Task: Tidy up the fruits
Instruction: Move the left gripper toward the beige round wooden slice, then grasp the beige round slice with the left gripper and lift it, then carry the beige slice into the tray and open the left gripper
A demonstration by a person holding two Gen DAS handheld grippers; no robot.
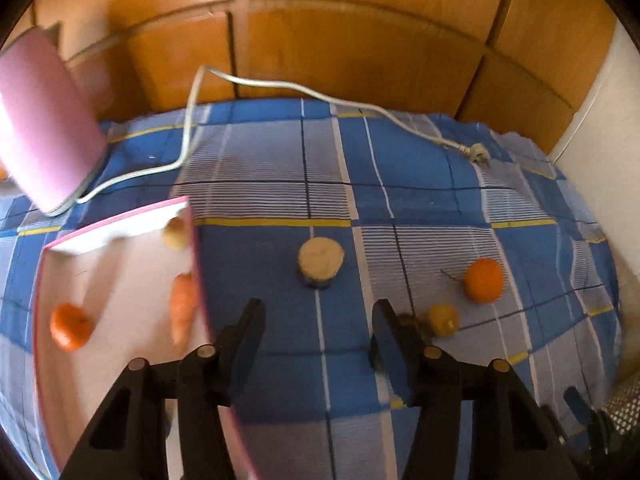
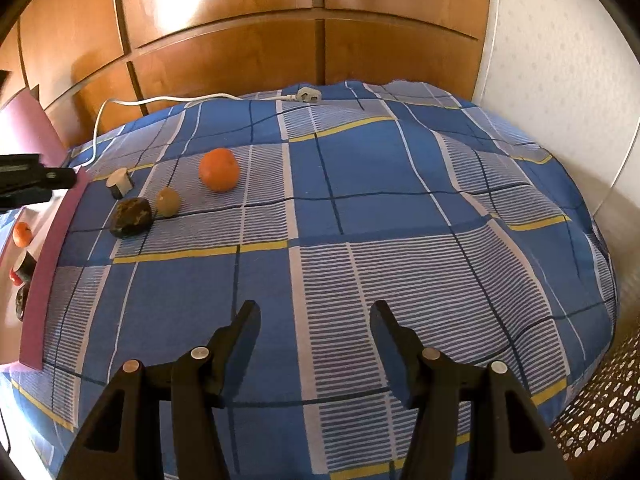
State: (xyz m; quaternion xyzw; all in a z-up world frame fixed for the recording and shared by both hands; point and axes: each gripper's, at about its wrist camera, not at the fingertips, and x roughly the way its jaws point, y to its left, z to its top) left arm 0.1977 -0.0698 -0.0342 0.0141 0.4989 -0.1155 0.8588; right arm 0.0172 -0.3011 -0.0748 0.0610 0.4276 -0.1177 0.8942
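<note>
On the blue checked cloth lie an orange [image 1: 484,280] [image 2: 219,170], a small yellow fruit [image 1: 443,320] [image 2: 167,201], a dark brown fruit [image 2: 131,217] and a cut pale piece [image 1: 321,258] [image 2: 120,182]. The pink tray [image 1: 120,360] [image 2: 48,264] at the left holds a second orange [image 1: 69,326] [image 2: 22,234], a carrot [image 1: 183,306] and a pale fruit [image 1: 175,234]. My left gripper [image 1: 318,320] is open and empty, above the cloth beside the tray's edge. My right gripper [image 2: 314,320] is open and empty over bare cloth, well short of the fruits.
A pink appliance [image 1: 44,128] stands at the back left, its white cable [image 1: 280,86] and plug [image 2: 306,96] trailing across the cloth's far edge. Wooden panels [image 2: 280,48] rise behind. A white wall [image 2: 560,80] is at the right. A perforated surface [image 2: 600,412] lies at the lower right.
</note>
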